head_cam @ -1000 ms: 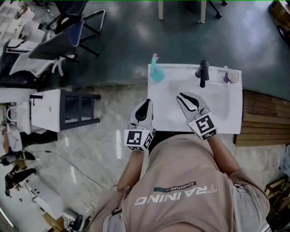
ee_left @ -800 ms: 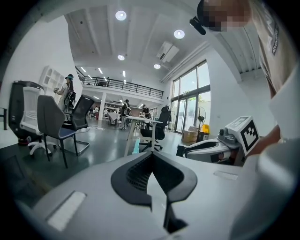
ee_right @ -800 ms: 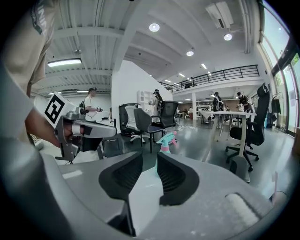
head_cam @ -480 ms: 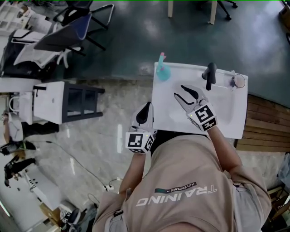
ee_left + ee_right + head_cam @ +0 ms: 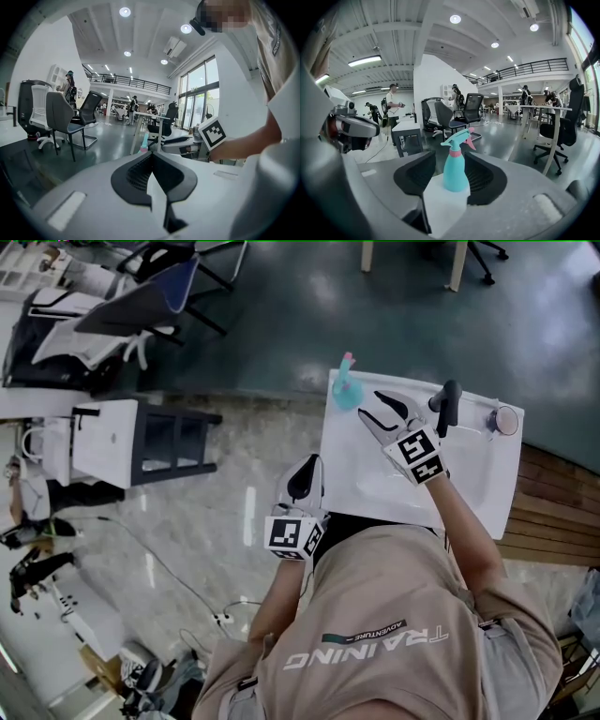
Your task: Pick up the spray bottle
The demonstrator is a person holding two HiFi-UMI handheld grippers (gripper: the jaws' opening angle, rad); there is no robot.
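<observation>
right gripper [image 5: 367, 405] fingers opening | spray bottle [image 5: 456, 168] just ahead, untouched | left gripper [image 5: 306, 469] fingers together

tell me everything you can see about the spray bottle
The spray bottle is a teal, plastic-looking bottle with a pink collar, teal spray head and pink trigger. It stands upright at the far left corner of the white table. The right claw is opening just short of it, bottle framed in its gap; only the table touches it.
</observation>
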